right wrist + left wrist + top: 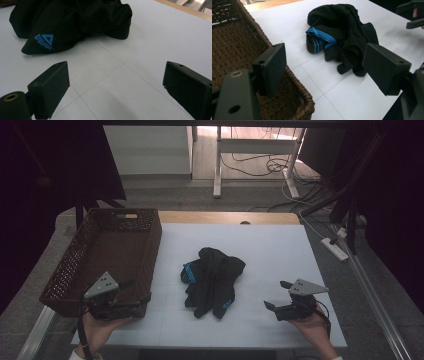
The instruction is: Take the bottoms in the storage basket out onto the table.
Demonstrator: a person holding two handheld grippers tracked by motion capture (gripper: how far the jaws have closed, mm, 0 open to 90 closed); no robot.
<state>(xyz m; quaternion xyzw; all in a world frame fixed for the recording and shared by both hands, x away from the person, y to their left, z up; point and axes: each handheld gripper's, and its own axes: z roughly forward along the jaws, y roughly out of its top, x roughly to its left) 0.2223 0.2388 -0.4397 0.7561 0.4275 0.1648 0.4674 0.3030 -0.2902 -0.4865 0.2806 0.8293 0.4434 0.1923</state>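
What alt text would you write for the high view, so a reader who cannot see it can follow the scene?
A crumpled black garment with blue markings lies mid-table on a white table. An empty brown wicker basket sits at its left edge. A person's hands hold the left tongs by the basket and the right tongs, both open.

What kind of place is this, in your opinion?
Probably a lab or workshop set up for recording. A white table stands between dark curtains, loose cables lie on the floor, and a power strip sits nearby.
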